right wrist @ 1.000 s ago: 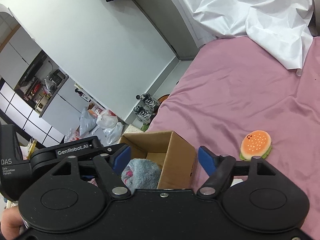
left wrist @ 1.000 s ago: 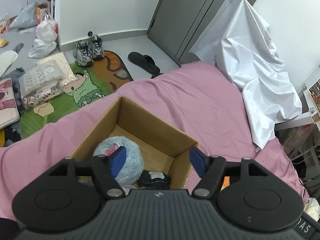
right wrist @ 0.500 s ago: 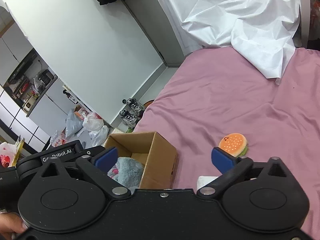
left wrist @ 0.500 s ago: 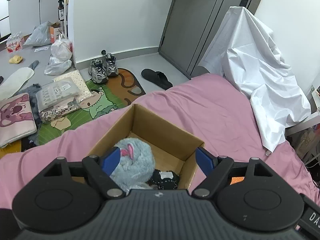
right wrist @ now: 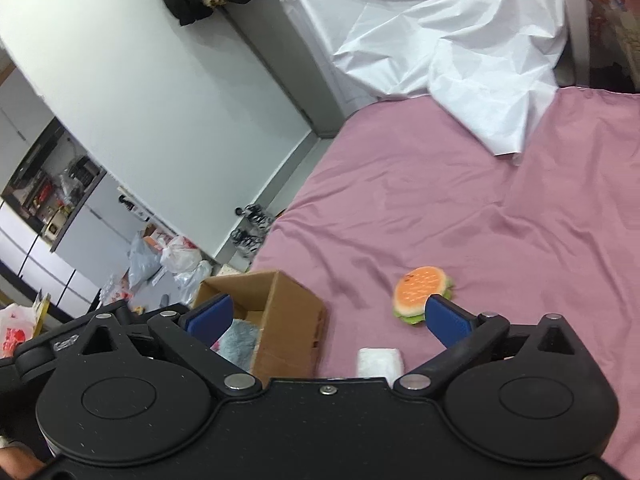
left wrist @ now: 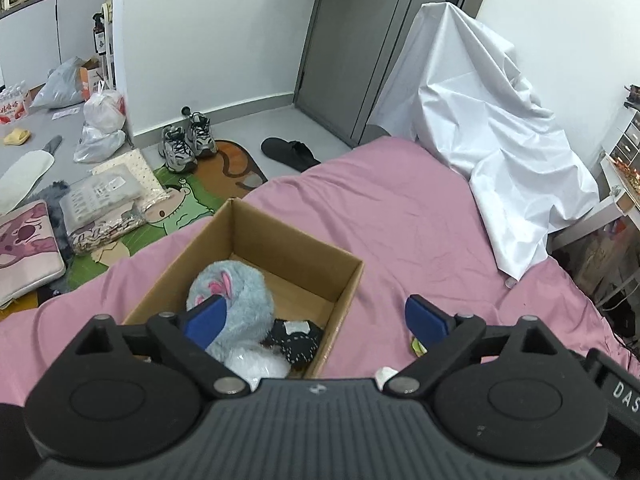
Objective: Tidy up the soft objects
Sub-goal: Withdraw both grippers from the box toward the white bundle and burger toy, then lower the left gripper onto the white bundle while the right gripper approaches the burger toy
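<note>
From the left wrist camera, an open cardboard box point(left wrist: 256, 264) sits on a pink bedsheet point(left wrist: 400, 224). Inside it lie a fluffy grey-blue plush with pink ears point(left wrist: 232, 296), a black fabric item with white dots point(left wrist: 296, 340) and a white fuzzy piece point(left wrist: 256, 364). The left gripper point(left wrist: 316, 316) hangs above the box's near edge, its blue pads spread wide and holding nothing. The letters "DAS" show on the housing at the lower right. A white sheet point(left wrist: 488, 128) drapes over furniture at the bed's far corner; grey sneakers point(left wrist: 186, 144), a black slipper point(left wrist: 290, 152) and a cartoon floor mat point(left wrist: 180, 200) lie on the floor beyond.

From the right wrist camera, a plush hamburger point(right wrist: 420, 292) rests on the sheet, right of the box, just beside the right pad of the right gripper point(right wrist: 328, 316), whose pads are also spread wide and empty. A small white soft object point(right wrist: 380, 360) lies near the gripper body. The lettering on the other gripper's housing is too blurred to read.
</note>
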`<state>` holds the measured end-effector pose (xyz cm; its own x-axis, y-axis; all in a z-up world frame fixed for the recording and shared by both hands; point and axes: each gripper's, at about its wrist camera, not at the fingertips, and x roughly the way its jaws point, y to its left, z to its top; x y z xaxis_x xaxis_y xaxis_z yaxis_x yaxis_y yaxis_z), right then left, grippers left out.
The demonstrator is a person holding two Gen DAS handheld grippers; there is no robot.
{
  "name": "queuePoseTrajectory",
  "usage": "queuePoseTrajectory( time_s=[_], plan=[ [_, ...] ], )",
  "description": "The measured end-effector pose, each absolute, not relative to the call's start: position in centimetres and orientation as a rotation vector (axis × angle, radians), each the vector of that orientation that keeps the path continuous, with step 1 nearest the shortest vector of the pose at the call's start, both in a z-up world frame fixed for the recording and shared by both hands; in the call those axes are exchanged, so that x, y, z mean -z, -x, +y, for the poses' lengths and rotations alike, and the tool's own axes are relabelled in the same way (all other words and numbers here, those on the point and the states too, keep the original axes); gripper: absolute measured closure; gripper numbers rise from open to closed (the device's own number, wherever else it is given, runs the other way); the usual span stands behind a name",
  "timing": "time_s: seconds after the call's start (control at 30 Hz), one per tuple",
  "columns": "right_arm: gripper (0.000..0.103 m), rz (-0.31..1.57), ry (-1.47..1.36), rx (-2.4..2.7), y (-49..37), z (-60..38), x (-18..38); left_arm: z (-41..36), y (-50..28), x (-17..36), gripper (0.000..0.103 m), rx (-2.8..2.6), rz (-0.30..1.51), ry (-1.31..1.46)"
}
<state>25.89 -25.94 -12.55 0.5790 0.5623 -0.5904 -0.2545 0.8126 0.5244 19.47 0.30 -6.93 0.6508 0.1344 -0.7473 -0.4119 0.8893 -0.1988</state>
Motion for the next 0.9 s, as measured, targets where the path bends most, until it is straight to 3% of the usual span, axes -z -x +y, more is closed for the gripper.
queuePoseTrajectory(
  time_s=[0.13, 0.9],
  plan=[
    [0.000, 0.831, -0.433, -0.478, -26.3, -27.4, 12.6, -0.7, -19.0, 6.5, 0.001, -0.312, 0.805, 0.354],
    [0.000, 0.897, -0.496, -0.437, -27.3, -32.9, 13.6, -6.7, -20.0, 7.9, 0.001, -0.319, 0.876, 0.295]
  ],
)
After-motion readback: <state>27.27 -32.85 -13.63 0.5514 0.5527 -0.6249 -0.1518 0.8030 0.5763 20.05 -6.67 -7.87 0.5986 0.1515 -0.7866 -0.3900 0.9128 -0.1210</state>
